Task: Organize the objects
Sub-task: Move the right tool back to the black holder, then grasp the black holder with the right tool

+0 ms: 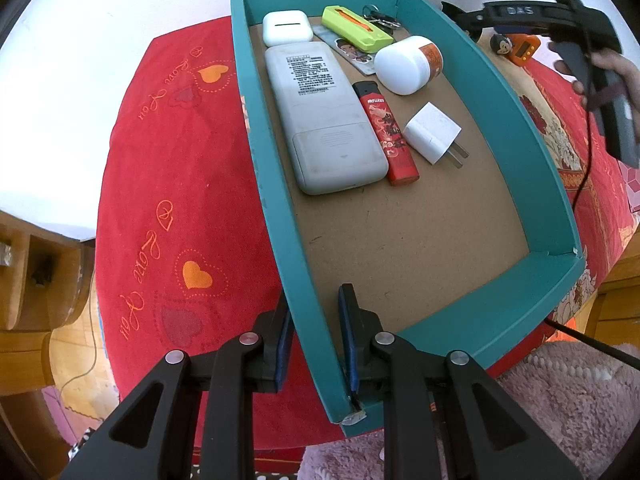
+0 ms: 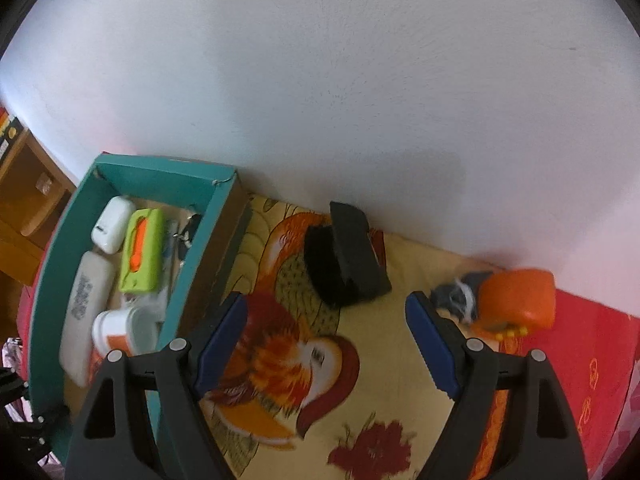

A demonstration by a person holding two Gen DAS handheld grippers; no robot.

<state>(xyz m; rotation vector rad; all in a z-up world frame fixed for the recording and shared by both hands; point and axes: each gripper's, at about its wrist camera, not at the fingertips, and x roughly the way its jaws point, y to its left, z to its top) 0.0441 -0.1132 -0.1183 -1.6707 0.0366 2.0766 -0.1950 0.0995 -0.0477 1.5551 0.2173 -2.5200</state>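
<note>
We have the left gripper [image 1: 316,340] clamped on the near side wall of the teal box [image 1: 558,176], one jaw outside and one inside, steadying it on the red cloth [image 1: 168,184] that covers the surface.

Most of the sorting looks done. Inside the box, at its far end, lie a white remote [image 1: 324,120], a white earbud case [image 1: 286,28], a green case with an orange strip [image 1: 356,28], a bunch of keys [image 1: 378,16], a card [image 1: 352,50], a white jar [image 1: 406,64], a red lighter [image 1: 390,132] and a white charger plug [image 1: 434,132]. The near half of the box floor is bare cardboard, so there is room for more.

Two things are left outside, on the patterned cloth [image 2: 280,360] to the right of the box: a black open case [image 2: 348,256] near the wall, and an orange cartoon toy [image 2: 508,300] further right, well apart from the box.

Our right gripper [image 2: 326,340] hangs above the patterned cloth with its jaws wide apart and nothing between them. It sits between the black case and the orange toy; we cannot tell which it is going for. We judge that these two items still need to go in.
</note>
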